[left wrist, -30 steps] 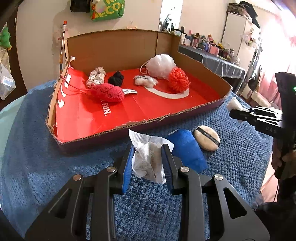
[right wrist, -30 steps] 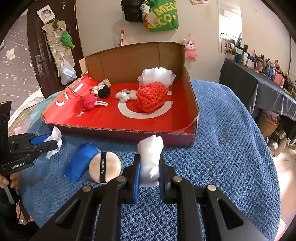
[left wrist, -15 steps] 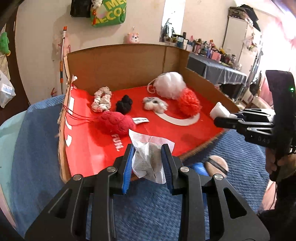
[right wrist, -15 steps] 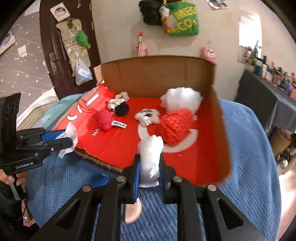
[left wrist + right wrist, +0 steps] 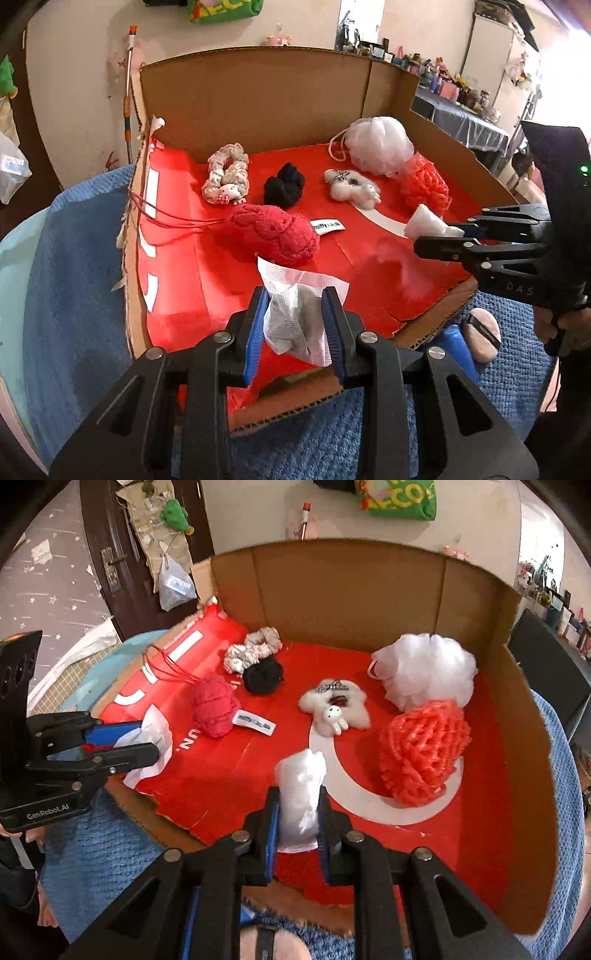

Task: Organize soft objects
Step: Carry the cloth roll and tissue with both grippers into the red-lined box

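My left gripper (image 5: 295, 314) is shut on a white mesh pouch (image 5: 295, 325) and holds it over the front of the red-lined cardboard box (image 5: 258, 96). My right gripper (image 5: 297, 812) is shut on a white soft wad (image 5: 299, 794) above the box floor, near the orange mesh puff (image 5: 424, 753). In the box lie a red knit ball (image 5: 277, 232), a black scrunchie (image 5: 284, 184), a pale scrunchie (image 5: 227, 177), a white plush toy (image 5: 351, 186) and a white bath puff (image 5: 380, 144). The right gripper also shows in the left wrist view (image 5: 439, 236).
A blue towel (image 5: 74, 295) covers the table under the box. A blue soft item (image 5: 458, 347) and a beige powder puff (image 5: 482, 334) lie on the towel outside the front right of the box. The box has tall back and right walls.
Both grippers have moved forward from above the towel to over the box, each still holding its item. The blue item and powder puff stay behind on the towel.
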`<state>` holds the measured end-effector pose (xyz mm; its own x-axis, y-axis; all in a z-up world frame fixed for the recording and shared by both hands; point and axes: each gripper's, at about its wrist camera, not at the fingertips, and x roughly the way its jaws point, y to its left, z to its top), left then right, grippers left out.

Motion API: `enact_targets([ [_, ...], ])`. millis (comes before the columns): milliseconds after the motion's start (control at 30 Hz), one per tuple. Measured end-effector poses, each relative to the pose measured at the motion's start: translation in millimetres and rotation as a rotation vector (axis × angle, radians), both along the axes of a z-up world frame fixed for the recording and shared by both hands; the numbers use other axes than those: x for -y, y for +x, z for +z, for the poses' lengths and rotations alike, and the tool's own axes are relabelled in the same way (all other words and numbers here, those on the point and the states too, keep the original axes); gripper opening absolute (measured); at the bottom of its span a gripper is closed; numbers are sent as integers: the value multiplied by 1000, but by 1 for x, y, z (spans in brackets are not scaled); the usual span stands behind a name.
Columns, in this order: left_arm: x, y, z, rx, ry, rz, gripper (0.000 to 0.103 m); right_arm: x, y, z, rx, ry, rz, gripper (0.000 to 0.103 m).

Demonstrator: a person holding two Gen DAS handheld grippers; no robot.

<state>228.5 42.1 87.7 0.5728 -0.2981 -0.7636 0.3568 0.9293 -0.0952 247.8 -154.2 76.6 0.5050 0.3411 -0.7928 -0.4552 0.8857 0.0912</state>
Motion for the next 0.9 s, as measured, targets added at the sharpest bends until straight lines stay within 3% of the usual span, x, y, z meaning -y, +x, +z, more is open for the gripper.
enact_targets([
  [400, 11, 14, -10, -31, 45, -33, 29, -1, 17, -14, -49, -34, -14, 21],
  [900, 15, 18, -16, -28, 77, -33, 29, -2, 19, -15, -48, -47, -10, 21],
])
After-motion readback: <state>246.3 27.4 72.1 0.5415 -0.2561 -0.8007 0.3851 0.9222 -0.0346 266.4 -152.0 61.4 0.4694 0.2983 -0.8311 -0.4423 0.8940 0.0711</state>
